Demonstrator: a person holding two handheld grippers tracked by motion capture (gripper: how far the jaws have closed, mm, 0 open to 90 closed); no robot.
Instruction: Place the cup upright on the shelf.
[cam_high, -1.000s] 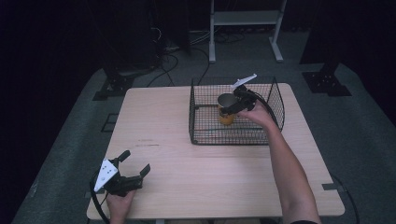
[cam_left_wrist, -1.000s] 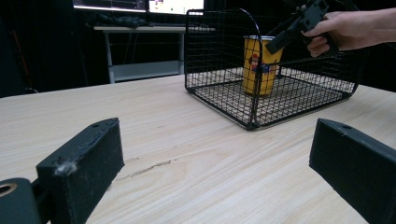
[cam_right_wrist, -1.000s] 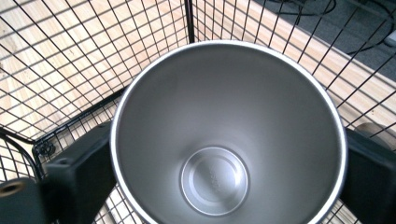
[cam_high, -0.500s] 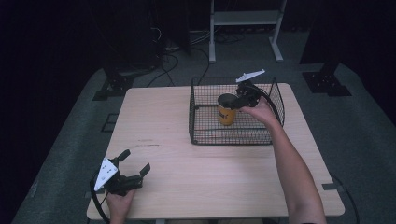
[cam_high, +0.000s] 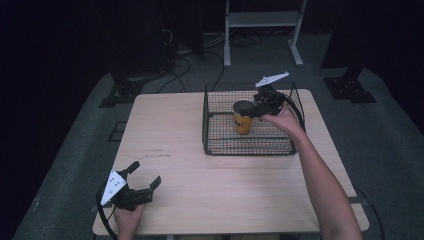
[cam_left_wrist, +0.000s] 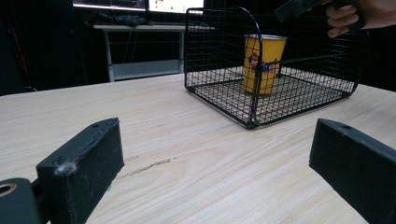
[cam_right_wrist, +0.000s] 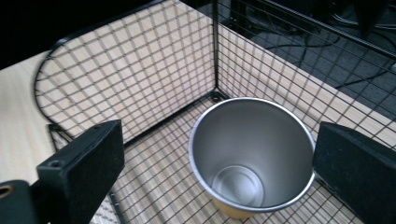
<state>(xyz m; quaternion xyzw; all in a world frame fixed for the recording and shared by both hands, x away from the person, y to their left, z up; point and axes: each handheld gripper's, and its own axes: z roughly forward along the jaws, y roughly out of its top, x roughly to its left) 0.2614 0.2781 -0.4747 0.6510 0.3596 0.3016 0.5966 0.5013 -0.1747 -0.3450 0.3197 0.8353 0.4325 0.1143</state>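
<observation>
A yellow metal cup (cam_high: 243, 120) (cam_left_wrist: 262, 63) with a silver inside (cam_right_wrist: 252, 158) stands upright in a black wire basket (cam_high: 250, 146) (cam_left_wrist: 219, 60) (cam_right_wrist: 140, 70) on the far right of the wooden table (cam_high: 210, 200). My right gripper (cam_high: 256, 107) (cam_right_wrist: 222, 140) hovers just above the cup's rim, open, its jaws spread wider than the cup. From the left gripper view, the right gripper (cam_left_wrist: 299, 7) is above the basket. My left gripper (cam_high: 145, 173) (cam_left_wrist: 215, 135) rests low at the table's near left corner, open, nothing between its jaws.
The basket has tall mesh walls on its left, far and right sides and a low front rim. A white metal stand (cam_high: 262, 20) and cables (cam_high: 190, 55) lie on the floor beyond the table. Bare tabletop stretches between my left gripper and the basket.
My right gripper has lifted a little and drawn back to the right from the cup. The cup stays in the basket. My left gripper has not moved.
</observation>
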